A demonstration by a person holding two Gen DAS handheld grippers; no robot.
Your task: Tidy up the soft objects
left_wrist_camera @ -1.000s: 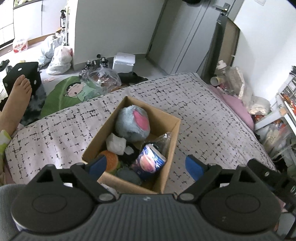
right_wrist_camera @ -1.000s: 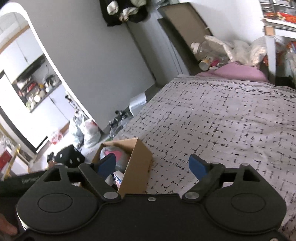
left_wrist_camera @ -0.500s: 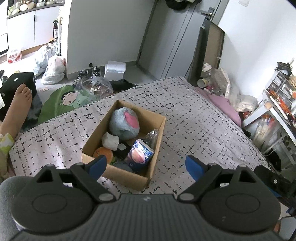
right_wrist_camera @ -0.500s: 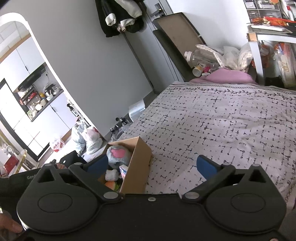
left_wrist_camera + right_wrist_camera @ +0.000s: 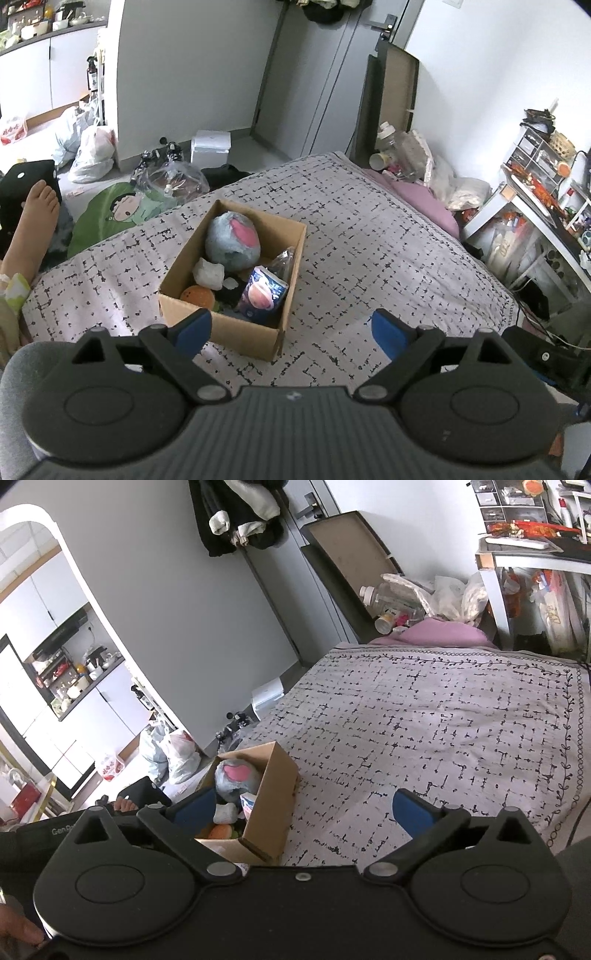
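Observation:
A brown cardboard box (image 5: pixel 284 254) (image 5: pixel 275 794) stands on the patterned bedspread (image 5: pixel 369 236) (image 5: pixel 424 738). Inside lie a grey plush with a pink patch (image 5: pixel 232 240) (image 5: pixel 236 777), a white soft lump (image 5: pixel 208 273), an orange ball (image 5: pixel 197 295) and a blue printed pouch (image 5: pixel 262 297). My left gripper (image 5: pixel 290 330) hangs open above the box's near edge, nothing between its blue pads. My right gripper (image 5: pixel 304 808) is open too, held back from the box, which sits at its left finger; nothing is in it.
A person's bare foot (image 5: pixel 37 206) rests at the left by the bed. Plastic bags (image 5: pixel 92 155), a white box (image 5: pixel 210 147) and a green cushion (image 5: pixel 114 214) lie on the floor beyond. Clutter, a pink pillow (image 5: pixel 424 203) and a desk (image 5: pixel 546 206) line the right.
Both grippers have drawn back and up from the box, so it looks smaller and farther. The right gripper's fingers stand a little wider than a second ago.

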